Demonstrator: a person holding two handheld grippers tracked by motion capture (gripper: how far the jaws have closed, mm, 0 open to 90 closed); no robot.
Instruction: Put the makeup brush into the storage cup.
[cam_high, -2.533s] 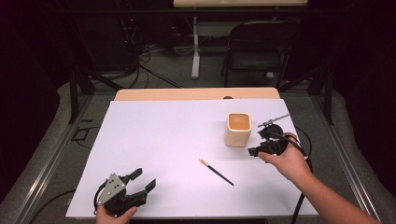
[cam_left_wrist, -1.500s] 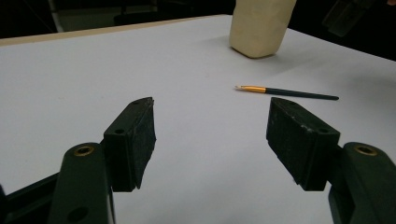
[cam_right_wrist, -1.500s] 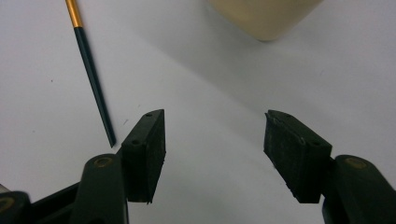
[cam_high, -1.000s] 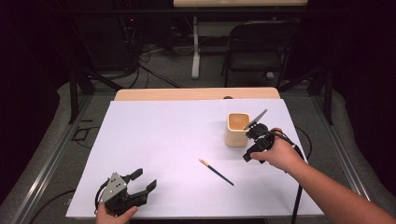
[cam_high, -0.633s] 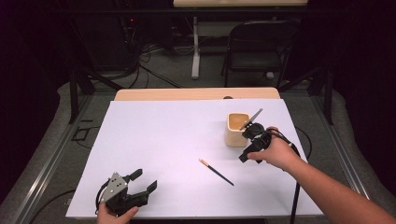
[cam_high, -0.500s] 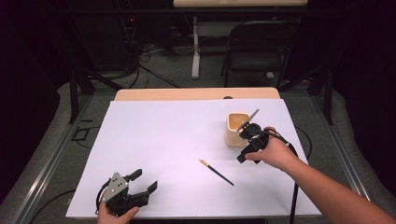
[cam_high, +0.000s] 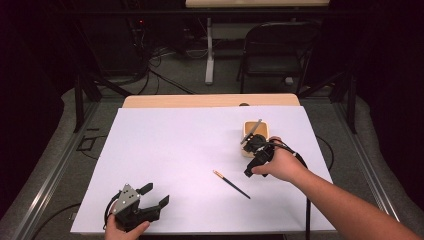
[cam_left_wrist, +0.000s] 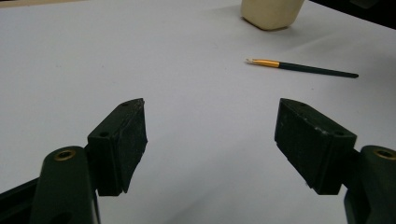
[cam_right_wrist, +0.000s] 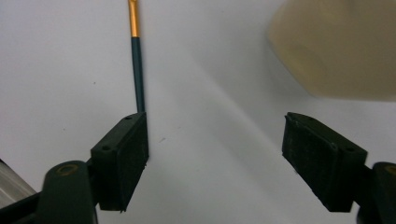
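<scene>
Right gripper (cam_high: 254, 159) is spread wide and empty, aimed down at the brush (cam_high: 231, 183) lying diagonally just beside it; left gripper (cam_high: 150, 201) sits well apart, also open.

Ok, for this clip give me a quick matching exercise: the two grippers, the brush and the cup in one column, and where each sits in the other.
1. left gripper
2. right gripper
3. paintbrush
4. beige cup

A. lying flat mid-table on the white sheet
B. near front-left corner, open, holding nothing
C. right beside the cup, open
D. standing at the far right of the sheet

Pairs: 1-B, 2-C, 3-A, 4-D
</scene>
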